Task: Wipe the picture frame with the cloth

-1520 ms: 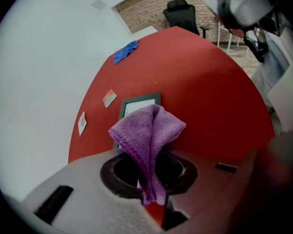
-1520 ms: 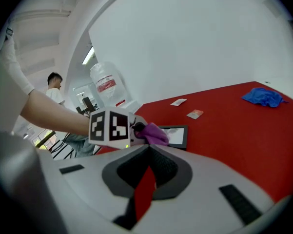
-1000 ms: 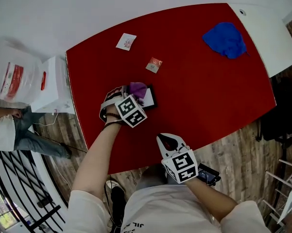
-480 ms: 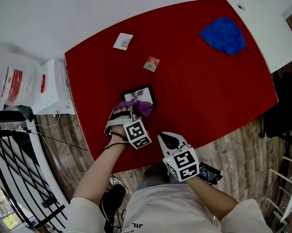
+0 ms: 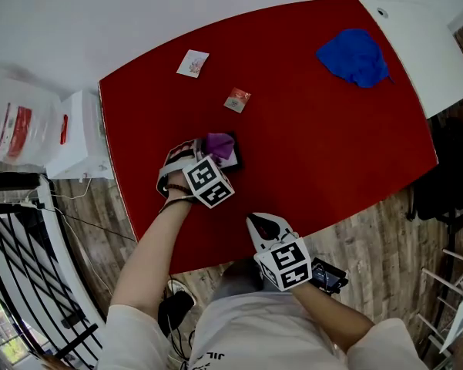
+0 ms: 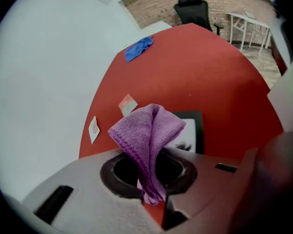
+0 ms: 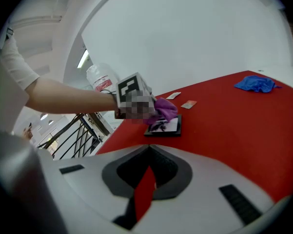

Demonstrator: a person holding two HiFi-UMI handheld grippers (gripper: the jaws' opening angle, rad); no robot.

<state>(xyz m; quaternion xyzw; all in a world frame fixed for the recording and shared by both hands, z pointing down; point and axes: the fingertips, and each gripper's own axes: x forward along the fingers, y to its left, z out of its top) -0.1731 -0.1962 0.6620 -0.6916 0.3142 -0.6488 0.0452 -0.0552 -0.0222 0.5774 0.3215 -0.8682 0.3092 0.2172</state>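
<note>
The purple cloth has been carried farther, back onto the picture frame at the left near part of the red surface, pinched in the left tongs. The right tongs are held closed and empty at the near edge.

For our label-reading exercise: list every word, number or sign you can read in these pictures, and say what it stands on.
"JIL": on the person's shirt, cut off by the picture's edge.
White card and red-and-white card: print too small to read.
Red label on the plastic bag: blurred, unreadable.
</note>
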